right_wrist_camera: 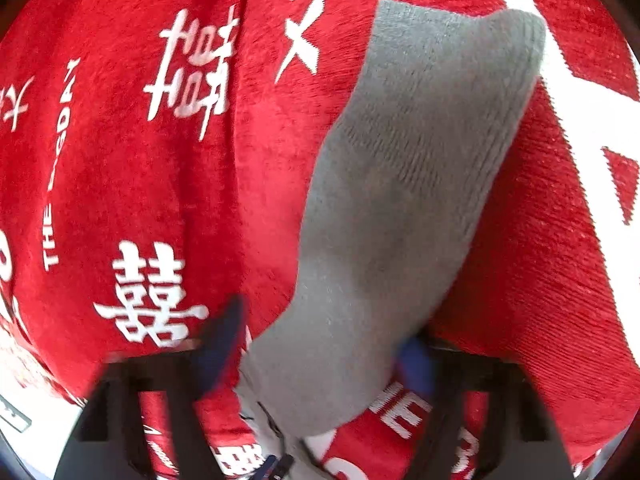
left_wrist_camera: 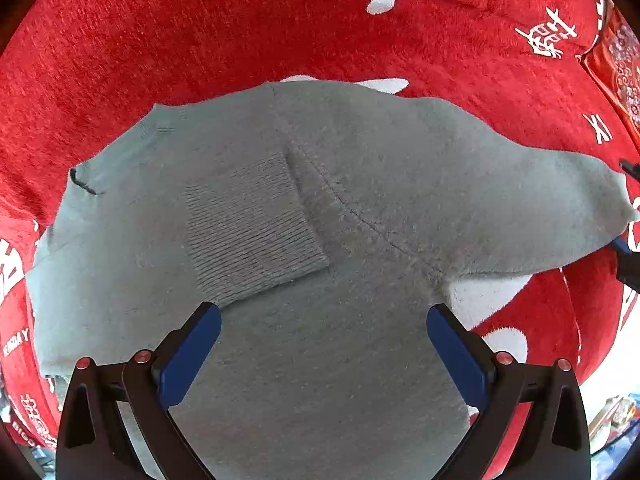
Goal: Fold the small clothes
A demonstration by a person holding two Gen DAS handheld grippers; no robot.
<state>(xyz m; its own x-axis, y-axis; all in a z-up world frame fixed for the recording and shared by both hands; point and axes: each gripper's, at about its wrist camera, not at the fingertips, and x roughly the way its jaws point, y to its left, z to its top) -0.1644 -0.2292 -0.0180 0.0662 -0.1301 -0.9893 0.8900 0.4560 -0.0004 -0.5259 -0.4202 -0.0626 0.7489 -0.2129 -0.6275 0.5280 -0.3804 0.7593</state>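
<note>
grey knit sweater [left_wrist_camera: 320,240] lies flat on red blanket [left_wrist_camera: 160,40], 1 sleeve in, soft n floppy so pinch other sleeve [right_wrist_camera: 400,200] by cuff; left gripper [left_wrist_camera: 324,356] jaws apart above body, right gripper [right_wrist_camera: 328,364] can't tell, blurry.

We see the small grey knitted sweater [left_wrist_camera: 320,220] lying flat on the red plush blanket printed with white characters [left_wrist_camera: 160,40]. One ribbed-cuffed sleeve [left_wrist_camera: 252,228] is folded across its body; the other sleeve [right_wrist_camera: 404,184] stretches out over the blanket, seemingly between the right gripper's [right_wrist_camera: 320,344] blurred fingers.
</note>
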